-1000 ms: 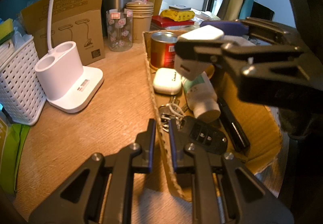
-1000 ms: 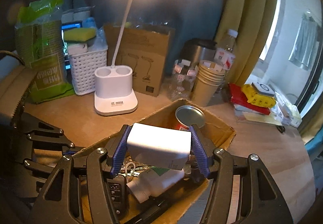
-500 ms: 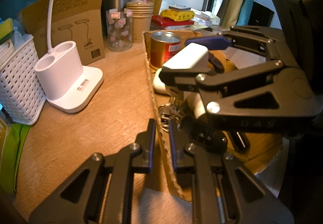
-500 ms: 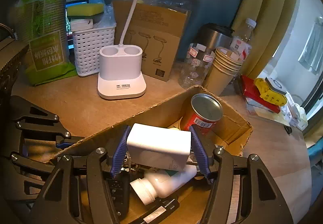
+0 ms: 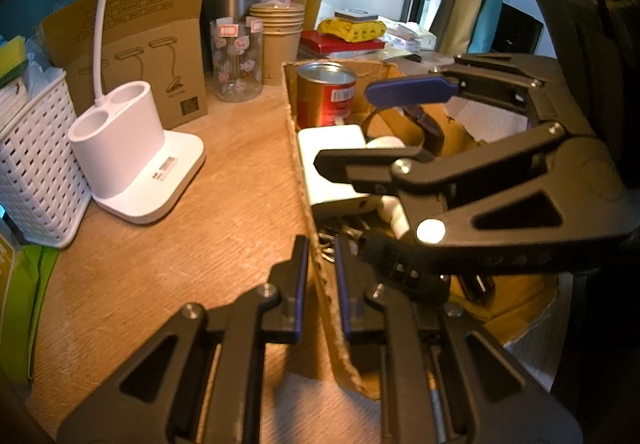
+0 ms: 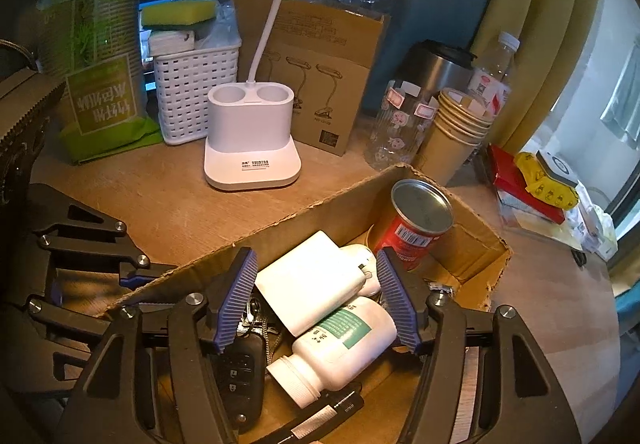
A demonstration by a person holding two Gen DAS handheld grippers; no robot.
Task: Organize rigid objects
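We find the right claw (image 6: 316, 296) opening, pads clear of the white power bank (image 6: 316, 284) lying in the cardboard box (image 6: 472, 240) atop a pill bottle (image 6: 340, 344), while the left claw (image 5: 320, 284) clenches the box's wall.

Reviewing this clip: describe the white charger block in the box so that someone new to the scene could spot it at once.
Find the open cardboard box on the wooden table. Inside, between the right gripper's opening blue pads and free of both, lies the white charger block, propped on a white pill bottle with a green label. It is the only flat, plain white slab there; the red can stands behind it.
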